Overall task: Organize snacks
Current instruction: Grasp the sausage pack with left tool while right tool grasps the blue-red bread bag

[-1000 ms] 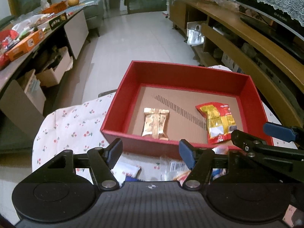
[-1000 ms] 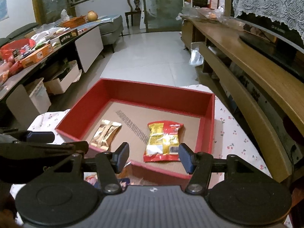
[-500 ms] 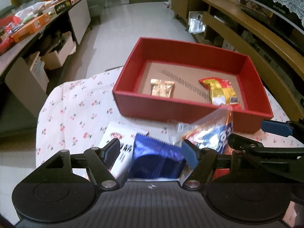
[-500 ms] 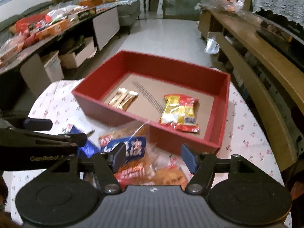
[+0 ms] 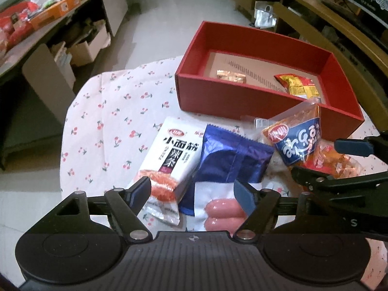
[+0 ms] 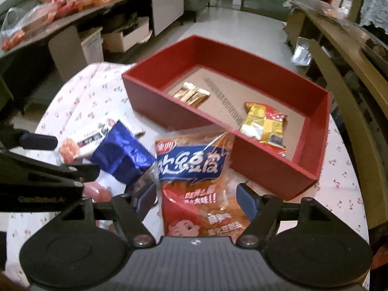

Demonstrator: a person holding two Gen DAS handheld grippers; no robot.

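Note:
A red box (image 5: 232,101) (image 6: 266,169) on the cherry-print table holds a gold packet (image 5: 231,76) (image 6: 191,93) and a yellow-red packet (image 5: 297,86) (image 6: 264,123). In front of it lie a white packet (image 5: 173,157), a blue foil packet (image 5: 230,155) (image 6: 121,156), a sausage pack (image 5: 222,212) and an orange-blue bag (image 5: 298,140) (image 6: 194,177). My left gripper (image 5: 192,194) is open above the blue packet and sausages. My right gripper (image 6: 196,198) is open over the orange-blue bag.
The tablecloth (image 5: 104,131) ends at the table's left edge. A long counter (image 6: 72,12) with snacks and boxes runs along the left. Wooden shelving (image 5: 339,31) stands close on the right.
Both grippers have pulled back and up from the box, so the pile of packets in front of it has come into view. Both stay open.

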